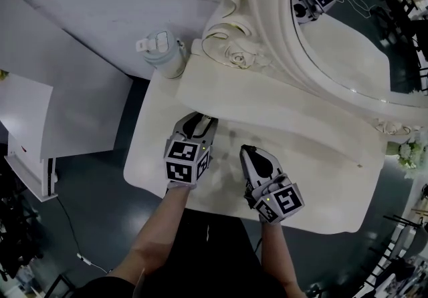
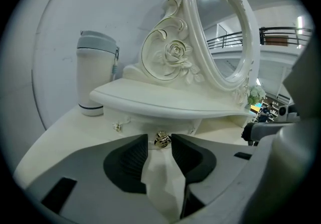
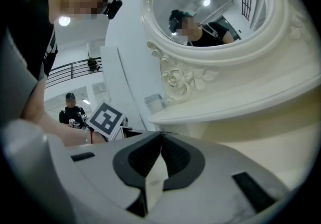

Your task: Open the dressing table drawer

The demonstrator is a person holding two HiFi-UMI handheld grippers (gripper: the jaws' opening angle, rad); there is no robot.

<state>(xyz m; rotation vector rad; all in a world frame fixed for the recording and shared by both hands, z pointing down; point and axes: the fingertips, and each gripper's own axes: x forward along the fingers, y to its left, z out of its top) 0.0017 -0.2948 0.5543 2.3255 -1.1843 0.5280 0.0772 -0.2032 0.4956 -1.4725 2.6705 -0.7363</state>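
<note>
The cream dressing table (image 1: 321, 183) carries a raised shelf (image 2: 165, 98), and the drawer front (image 2: 143, 123) sits under it. A small gold knob (image 2: 161, 139) on that front lies right at my left gripper's fingertips. My left gripper (image 2: 159, 144) is open, with a jaw on each side of the knob and no pad pressing on it. In the head view, the left gripper (image 1: 199, 120) reaches under the shelf edge. My right gripper (image 1: 246, 151) hovers over the tabletop to its right. The right gripper (image 3: 161, 134) is shut, tips touching, with nothing held.
A white and grey bottle (image 1: 162, 53) stands at the table's back left corner, beside the carved rose ornament (image 1: 235, 56). The oval mirror (image 1: 348, 29) rises behind the shelf. White flowers (image 1: 409, 154) sit at the far right. A white panel (image 1: 40, 116) stands left of the table.
</note>
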